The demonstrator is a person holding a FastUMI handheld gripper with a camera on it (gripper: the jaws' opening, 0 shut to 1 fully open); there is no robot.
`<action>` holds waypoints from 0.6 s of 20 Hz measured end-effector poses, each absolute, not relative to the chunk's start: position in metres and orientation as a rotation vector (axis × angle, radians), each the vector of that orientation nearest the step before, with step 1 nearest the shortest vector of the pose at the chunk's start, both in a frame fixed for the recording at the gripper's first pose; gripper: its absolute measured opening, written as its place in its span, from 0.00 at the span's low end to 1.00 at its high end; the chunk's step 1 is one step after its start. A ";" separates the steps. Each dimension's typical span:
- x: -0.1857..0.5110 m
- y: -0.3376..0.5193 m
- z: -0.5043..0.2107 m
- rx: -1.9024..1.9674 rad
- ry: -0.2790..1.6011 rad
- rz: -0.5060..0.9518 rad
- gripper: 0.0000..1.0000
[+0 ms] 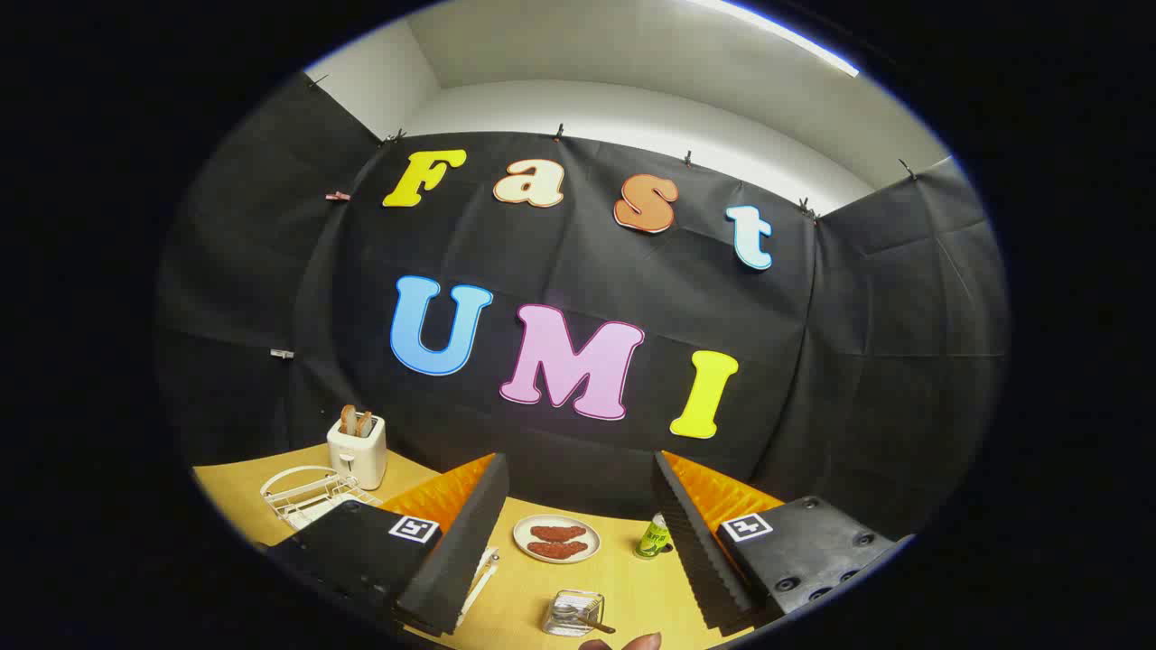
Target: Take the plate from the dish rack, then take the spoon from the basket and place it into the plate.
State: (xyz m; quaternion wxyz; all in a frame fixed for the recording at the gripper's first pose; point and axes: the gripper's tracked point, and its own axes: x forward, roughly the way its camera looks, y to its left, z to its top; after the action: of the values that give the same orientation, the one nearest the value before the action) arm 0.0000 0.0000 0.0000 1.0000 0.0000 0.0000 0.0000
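Note:
My gripper (pixel 580 465) is open and held above the wooden table (pixel 632 587), with nothing between its fingers. A white wire dish rack (pixel 302 492) stands left of the left finger; something pale and flat lies in it, but I cannot tell whether that is the plate. A small clear basket (pixel 572 614) sits low between the fingers, with a spoon (pixel 591 621) lying in it, handle sticking out to the right. A person's fingertip (pixel 632 643) shows just right of the basket.
A white toaster (pixel 357 451) with two slices of toast stands behind the rack. A cream plate (pixel 556 538) with two reddish-brown food pieces lies between the fingers, and a green can (pixel 652 536) stands to its right. A white object (pixel 481 573) pokes out beside the left finger.

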 end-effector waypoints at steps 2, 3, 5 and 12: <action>0.001 0.006 0.002 -0.002 -0.003 -0.002 0.97; 0.001 0.007 0.002 -0.003 -0.002 -0.002 0.97; 0.000 0.010 0.002 -0.001 0.004 -0.002 0.97; 0.003 0.017 -0.003 0.007 0.015 -0.005 0.97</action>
State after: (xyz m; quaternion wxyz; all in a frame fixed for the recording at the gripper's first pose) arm 0.0032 0.0165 -0.0027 1.0000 0.0035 0.0077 -0.0026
